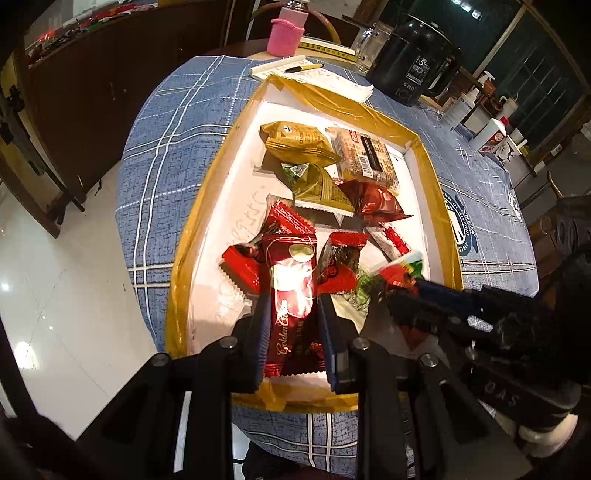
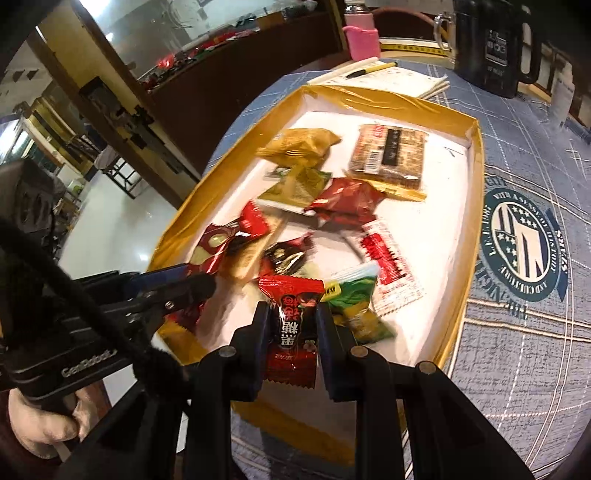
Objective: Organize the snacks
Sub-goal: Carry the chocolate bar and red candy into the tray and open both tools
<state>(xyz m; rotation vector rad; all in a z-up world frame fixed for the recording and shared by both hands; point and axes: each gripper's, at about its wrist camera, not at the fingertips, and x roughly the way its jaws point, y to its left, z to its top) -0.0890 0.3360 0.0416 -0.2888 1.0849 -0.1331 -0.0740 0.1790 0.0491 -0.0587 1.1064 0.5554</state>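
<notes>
A dark red "Golden" foil snack wrapper with a shiny glare patch (image 1: 293,325) is clamped between the fingers of the left gripper (image 1: 291,317), which is closed on it above the near edge of the tray. A red crinkle-edged candy packet with white characters (image 2: 293,332) is pinched in the same way by the right gripper (image 2: 291,325), also over the tray's near end (some motion blur in this view).

Both packets are held over a shallow white rectangular tray with a yellow-brown taped rim (image 1: 428,166). Loose snacks are scattered inside it: a gold pillow-shaped packet (image 1: 299,142) toward the far left corner, a tan biscuit pack with a dark label and barcode (image 1: 365,155) toward the far right corner, an olive-green folded sachet (image 1: 317,184) near the middle, and a puffy dark red pouch (image 1: 376,201) just beside it. A cluster of small red wrappers lies toward the near end, and a green-and-white packet (image 2: 354,295) rests next to the right gripper's held candy.

The tray sits on a round table covered by a blue plaid cloth (image 1: 166,155). Beyond the tray's far edge a white notepad with a yellow pen (image 1: 306,68), a pink knitted bottle sleeve (image 1: 286,35) and a black electric kettle (image 1: 413,59) are seen.
</notes>
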